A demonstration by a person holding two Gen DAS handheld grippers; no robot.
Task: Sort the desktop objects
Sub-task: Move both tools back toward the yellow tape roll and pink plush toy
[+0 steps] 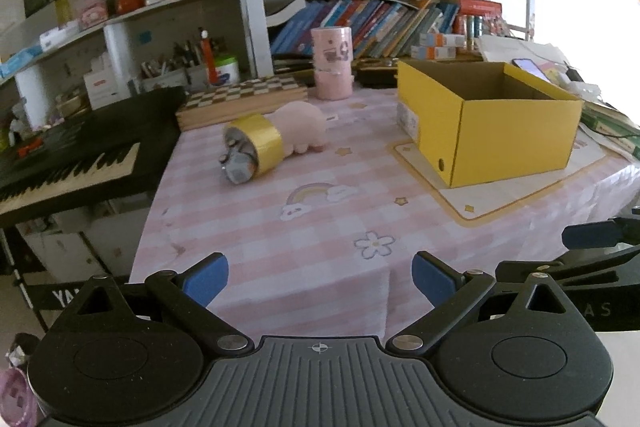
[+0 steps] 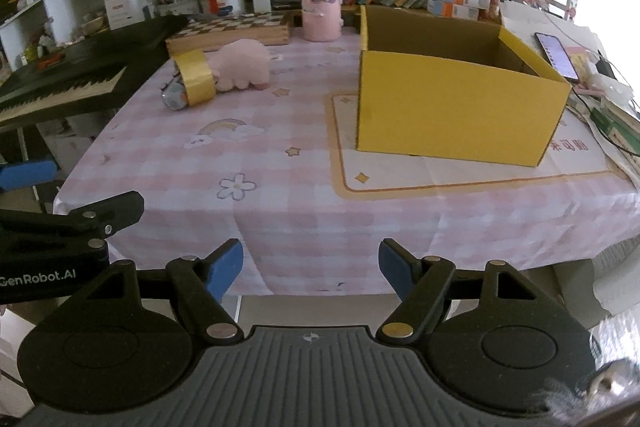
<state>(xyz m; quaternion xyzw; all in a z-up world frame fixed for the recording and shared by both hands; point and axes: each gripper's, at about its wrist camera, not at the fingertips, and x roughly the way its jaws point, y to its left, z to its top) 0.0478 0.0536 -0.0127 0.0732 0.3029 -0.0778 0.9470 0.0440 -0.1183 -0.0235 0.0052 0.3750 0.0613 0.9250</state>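
Both grippers are down at the near edge of the table, bottom of each frame. The left gripper [image 1: 320, 281] has its blue pads [image 1: 208, 281] spread wide with nothing between them, just pink checked tablecloth [image 1: 260, 235] behind the gap. Same story for the right gripper [image 2: 311, 269] — jaws apart, empty, hanging just off the front edge of the cloth. Each one pokes into the other's view at the side edge of the frame.

Moving up the picture, the cloth has a flower print, then a rainbow-and-cloud print around the middle. To the right sits a cream mat with an orange border [image 2: 460, 179], and the yellow cardboard box [image 2: 460, 107] stands on it, open at the top — can't see anything inside from these angles.

Over on the left-centre of the frame, a roll of yellow tape [image 1: 262, 141] lies on its side with a small grey thing [image 1: 236, 163] tucked in its hole; too blurry to say what it is. A pink plush toy [image 1: 302, 127] lies right against the roll.

Behind those: a checkered wooden board [image 1: 240, 99], a pink cup-like container [image 1: 332, 65] standing upright, and bookshelves. A keyboard [image 1: 72, 163] sits off the table's left side.
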